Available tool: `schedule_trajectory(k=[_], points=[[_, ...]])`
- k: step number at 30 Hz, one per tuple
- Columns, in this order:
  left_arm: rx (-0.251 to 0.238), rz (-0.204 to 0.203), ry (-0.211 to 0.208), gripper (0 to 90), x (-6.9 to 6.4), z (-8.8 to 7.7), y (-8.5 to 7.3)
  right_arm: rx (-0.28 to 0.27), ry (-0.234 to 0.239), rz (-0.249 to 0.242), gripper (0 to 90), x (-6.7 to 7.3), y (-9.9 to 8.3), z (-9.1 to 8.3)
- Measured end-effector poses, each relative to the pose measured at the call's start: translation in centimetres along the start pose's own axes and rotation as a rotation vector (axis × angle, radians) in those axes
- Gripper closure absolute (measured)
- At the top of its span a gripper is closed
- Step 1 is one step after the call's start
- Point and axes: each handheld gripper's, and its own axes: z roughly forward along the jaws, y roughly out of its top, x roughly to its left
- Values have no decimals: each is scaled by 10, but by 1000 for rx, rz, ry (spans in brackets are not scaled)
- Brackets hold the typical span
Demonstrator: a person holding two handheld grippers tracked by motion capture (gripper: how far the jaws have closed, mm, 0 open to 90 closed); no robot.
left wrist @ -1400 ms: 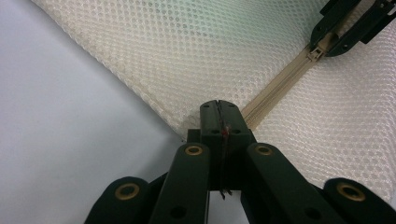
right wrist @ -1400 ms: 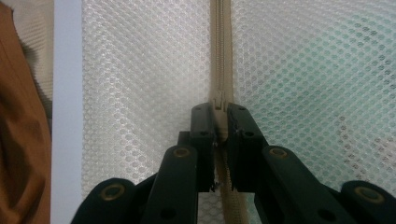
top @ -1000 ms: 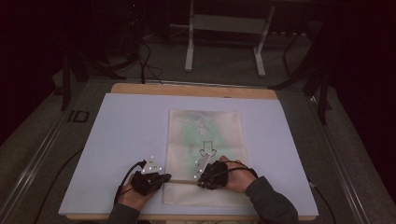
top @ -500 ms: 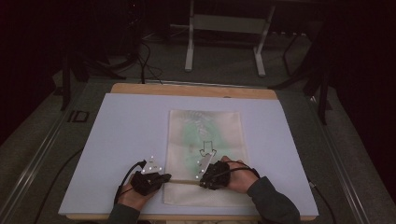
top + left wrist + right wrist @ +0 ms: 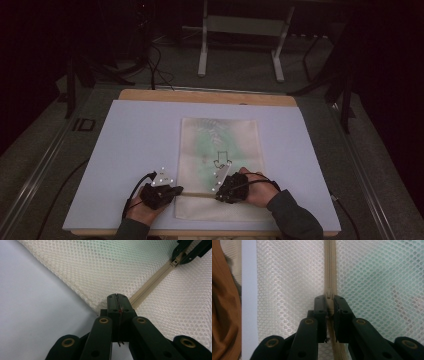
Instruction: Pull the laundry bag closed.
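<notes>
A cream, rectangular mesh laundry bag (image 5: 220,165) is laid flat near the middle of a pale lilac-white table mat (image 5: 130,145), with faint green contents seen through its netting. A beige zipper (image 5: 197,194) is run across the bag close to its near edge. In the right gripper view the zipper (image 5: 330,270) is seen as a straight band leading away from the jaws, and its small beige slider (image 5: 329,295) is pinched between the clenched tips of the right gripper (image 5: 329,299). In the left gripper view the same slider (image 5: 175,263) is seen far off, gripped by the other tool.

The left gripper (image 5: 117,297) is clamped tight on the bag's corner edge, where the zipper (image 5: 147,286) ends at the bag's left side. In the high view the left gripper (image 5: 176,190) is held at the bag's left edge and the right gripper (image 5: 218,196) over the zipper line farther right, the two near each other and pointed inward.

Both tools are held low over the mat, nearly level. The left hand (image 5: 145,207) is wrapped around its tool from the near edge of the table, and the right hand (image 5: 257,190) is brought in at a slant, with a dark grey-green sleeve (image 5: 295,217) behind it. The mat is borne by a wooden table top (image 5: 205,96).
</notes>
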Motion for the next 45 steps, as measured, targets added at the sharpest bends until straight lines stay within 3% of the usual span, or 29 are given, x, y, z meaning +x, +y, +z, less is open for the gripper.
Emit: schedule_trajectory(k=[25, 28, 45], points=[[-1, -3, -1, 894, 0, 0, 0, -1, -6, 14, 823, -1, -11, -5], [-1, -4, -3, 894, 0, 0, 0, 25, -7, 11, 824, 0, -14, -4], [-1, -4, -3, 894, 0, 0, 0, 12, -7, 27, 824, -1, -23, -8]])
